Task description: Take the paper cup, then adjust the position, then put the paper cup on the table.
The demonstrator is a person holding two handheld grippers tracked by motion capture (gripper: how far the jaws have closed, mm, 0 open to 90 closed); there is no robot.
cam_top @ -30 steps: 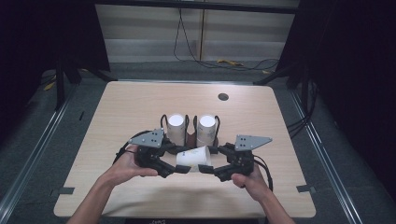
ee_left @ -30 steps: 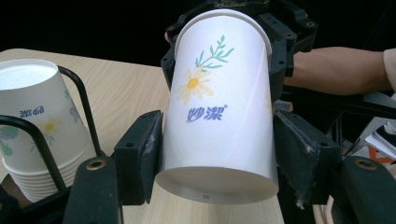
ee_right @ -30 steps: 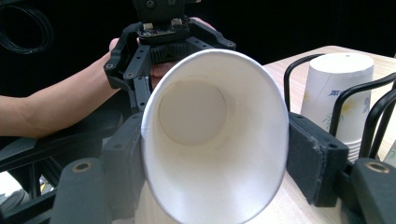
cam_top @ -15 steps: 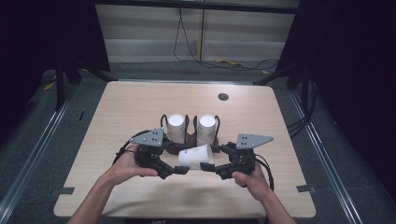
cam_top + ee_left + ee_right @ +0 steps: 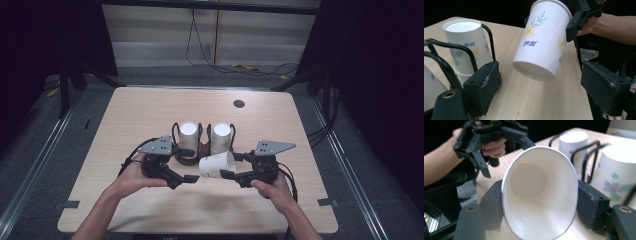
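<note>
High view, cup: a white paper cup [image 5: 217,164] hangs tipped on its side above the wooden table [image 5: 150,105], between the two hands; its mouth faces the right gripper [image 5: 227,174], its base the left gripper [image 5: 192,178]
High view, rack: a black wire rack [image 5: 189,156] just behind it carries two stacks of upturned cups [image 5: 189,136]; the held cup is near the rack but apart from it
High view, hands: left hand [image 5: 131,174] and right hand [image 5: 272,186] sit level either side of the cup

Left gripper view, jaws: they have just been opening and stand wide; the pads [image 5: 484,86] flank the gap with nothing pressed between them; the cup's base [image 5: 534,71] floats ahead of them, clear of both
Left gripper view, cup: flower-printed cup [image 5: 541,42] slanting, gripped near its rim by the other gripper [image 5: 576,21]; one racked stack [image 5: 466,47] at the left

Right gripper view, jaws: they have just been closing and are clamped on the cup's wall near the rim [image 5: 539,192], squeezing the mouth slightly oval
Right gripper view, beyond: left gripper [image 5: 482,152] ahead of the cup; racked cups [image 5: 574,142] at the right

Step, as I judge: handover done; the cup now rides on the right gripper alone
Next move calls for: turning the cup base-up and lowering it squarely over a stack; keeping the squeeze light so the rim does not crumple; the left gripper keeping clear
</note>
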